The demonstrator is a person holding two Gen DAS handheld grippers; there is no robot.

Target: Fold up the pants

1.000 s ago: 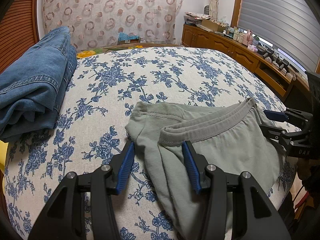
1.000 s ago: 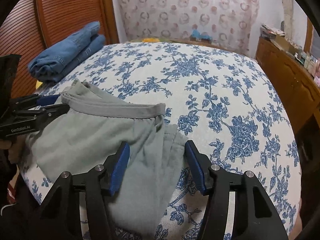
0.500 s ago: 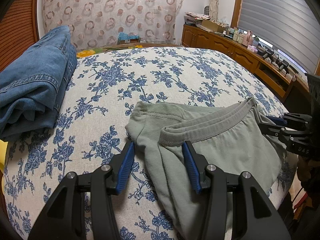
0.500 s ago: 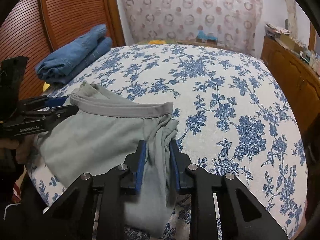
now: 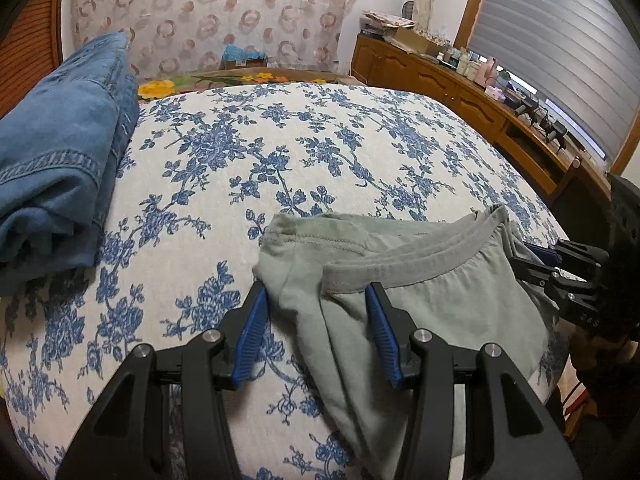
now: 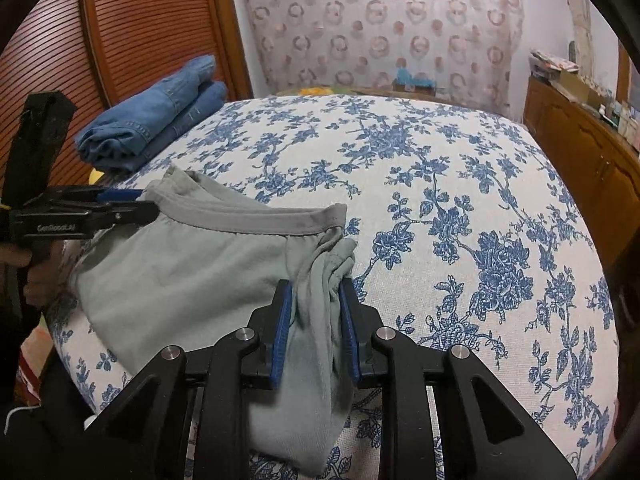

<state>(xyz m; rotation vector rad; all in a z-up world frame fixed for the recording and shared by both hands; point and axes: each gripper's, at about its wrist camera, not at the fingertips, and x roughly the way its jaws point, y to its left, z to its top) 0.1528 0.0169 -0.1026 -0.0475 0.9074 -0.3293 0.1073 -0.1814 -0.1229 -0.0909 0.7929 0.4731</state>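
Pants (image 6: 192, 268), grey-green, one pair: on the floral bed (image 6: 460, 184), near edge, waistband away from both tools.
Right tool (image 6: 316, 300): jaws have just been closing; blue pads pinch a bunched fold of the pants.
Left tool (image 5: 316, 300): spread, the pants' corner between its pads, not squeezed.
Folded jeans (image 5: 56, 168): beyond the left tool, well apart.
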